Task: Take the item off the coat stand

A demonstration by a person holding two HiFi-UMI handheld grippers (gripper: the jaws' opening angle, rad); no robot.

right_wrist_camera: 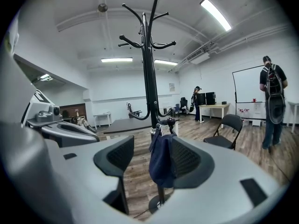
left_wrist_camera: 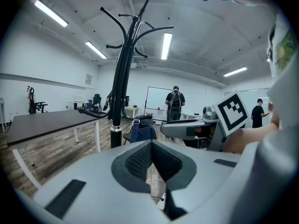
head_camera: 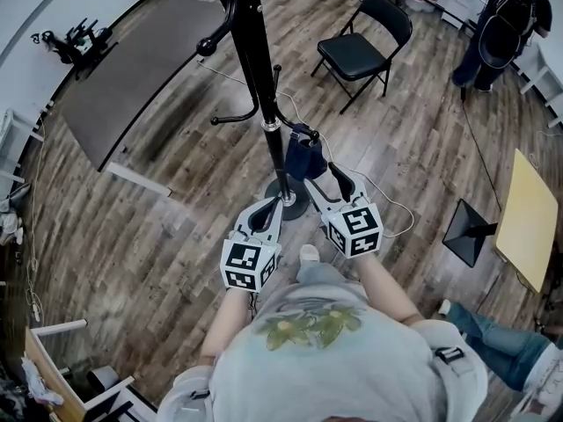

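A black coat stand (head_camera: 255, 51) rises in front of me, its round base on the wood floor. A dark blue bag (head_camera: 302, 158) hangs by its strap from a low hook on the pole. My right gripper (head_camera: 336, 170) is open, its tips right at the bag. In the right gripper view the bag (right_wrist_camera: 161, 160) shows between the two jaws of the gripper (right_wrist_camera: 150, 146) and overlaps the right-hand pad. My left gripper (head_camera: 276, 203) is shut and empty, lower and to the left, near the stand's base. In the left gripper view, the bag (left_wrist_camera: 142, 132) and pole (left_wrist_camera: 120, 87) lie beyond the closed jaws (left_wrist_camera: 150, 146).
A black folding chair (head_camera: 356, 51) stands behind the stand to the right, and a dark table (head_camera: 132, 69) to the left. A white cable (head_camera: 387, 196) loops on the floor near the base. A person with a backpack (head_camera: 501, 25) stands far right. A yellow board (head_camera: 528, 218) lies at right.
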